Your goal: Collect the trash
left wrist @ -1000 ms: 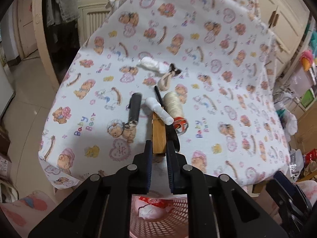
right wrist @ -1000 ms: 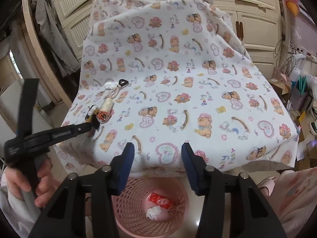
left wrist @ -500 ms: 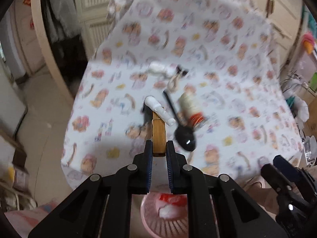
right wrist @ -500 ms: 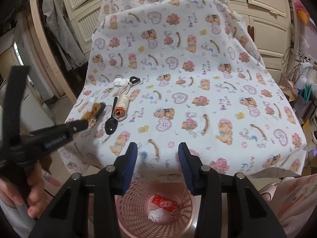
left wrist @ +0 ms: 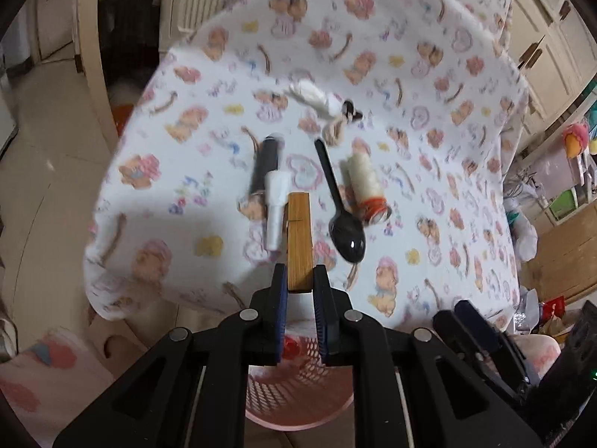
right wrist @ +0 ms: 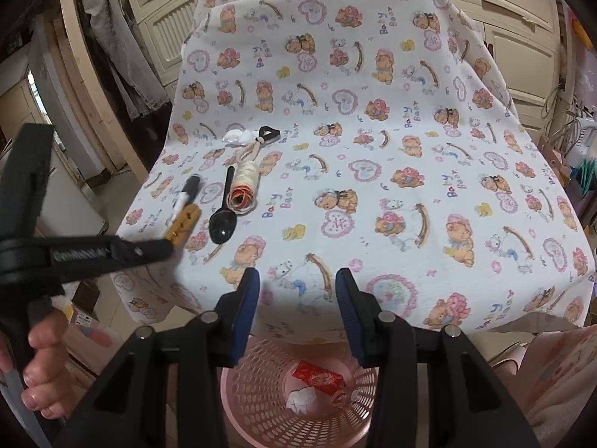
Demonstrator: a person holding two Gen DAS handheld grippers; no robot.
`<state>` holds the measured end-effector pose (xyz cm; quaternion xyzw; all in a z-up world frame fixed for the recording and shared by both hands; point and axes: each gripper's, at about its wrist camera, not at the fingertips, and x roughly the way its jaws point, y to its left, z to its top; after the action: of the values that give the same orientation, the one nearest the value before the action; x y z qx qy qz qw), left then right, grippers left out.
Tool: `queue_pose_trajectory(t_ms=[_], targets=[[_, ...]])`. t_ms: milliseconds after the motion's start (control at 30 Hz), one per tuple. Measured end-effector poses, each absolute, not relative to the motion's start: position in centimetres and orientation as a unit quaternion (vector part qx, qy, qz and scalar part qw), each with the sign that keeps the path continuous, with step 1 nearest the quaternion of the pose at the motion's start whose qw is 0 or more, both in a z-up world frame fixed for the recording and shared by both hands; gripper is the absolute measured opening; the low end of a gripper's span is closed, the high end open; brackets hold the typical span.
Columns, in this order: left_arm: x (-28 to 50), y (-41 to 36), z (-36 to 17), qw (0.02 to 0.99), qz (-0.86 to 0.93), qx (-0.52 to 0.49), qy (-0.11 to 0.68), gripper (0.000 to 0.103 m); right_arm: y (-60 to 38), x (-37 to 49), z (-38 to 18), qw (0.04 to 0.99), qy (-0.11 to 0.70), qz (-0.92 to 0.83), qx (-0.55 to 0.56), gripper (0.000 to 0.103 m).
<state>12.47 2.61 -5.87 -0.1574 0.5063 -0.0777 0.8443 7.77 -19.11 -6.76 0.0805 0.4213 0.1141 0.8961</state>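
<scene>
My left gripper (left wrist: pixel 299 280) is shut on a wooden clothespin (left wrist: pixel 298 239), held in the air over the table's front left edge; it also shows in the right wrist view (right wrist: pixel 183 226). On the bear-print cloth (right wrist: pixel 373 149) lie a black spoon (left wrist: pixel 341 220), a spool of cream thread (left wrist: pixel 363 183), a black and white marker (left wrist: pixel 270 183), a crumpled white tissue (left wrist: pixel 311 95) and a black clip (right wrist: pixel 268 133). My right gripper (right wrist: pixel 297 295) is open and empty above the pink basket (right wrist: pixel 257 407), which holds a red wrapper (right wrist: pixel 317 377) and a white wad.
The basket stands on the floor below the table's front edge and also shows in the left wrist view (left wrist: pixel 298 399). Cream cabinets (right wrist: pixel 518 37) stand behind the table. Clutter and boxes (left wrist: pixel 552 205) lie to the right. Clothes hang at the left (right wrist: pixel 123 37).
My left gripper has lifted the clothespin off the cloth and drawn it back toward the front edge. The right gripper has stayed open over the basket, shifting slightly.
</scene>
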Motion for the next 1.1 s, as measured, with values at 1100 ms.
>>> queue_pose_trajectory(t_ms=[1100], targets=[[12.8, 3.0, -5.0, 0.868, -0.075, -0.136, 0.471, 0.012, -13.9, 14.7, -7.3, 0.895, 0.407, 0.171, 0.064, 0.003]])
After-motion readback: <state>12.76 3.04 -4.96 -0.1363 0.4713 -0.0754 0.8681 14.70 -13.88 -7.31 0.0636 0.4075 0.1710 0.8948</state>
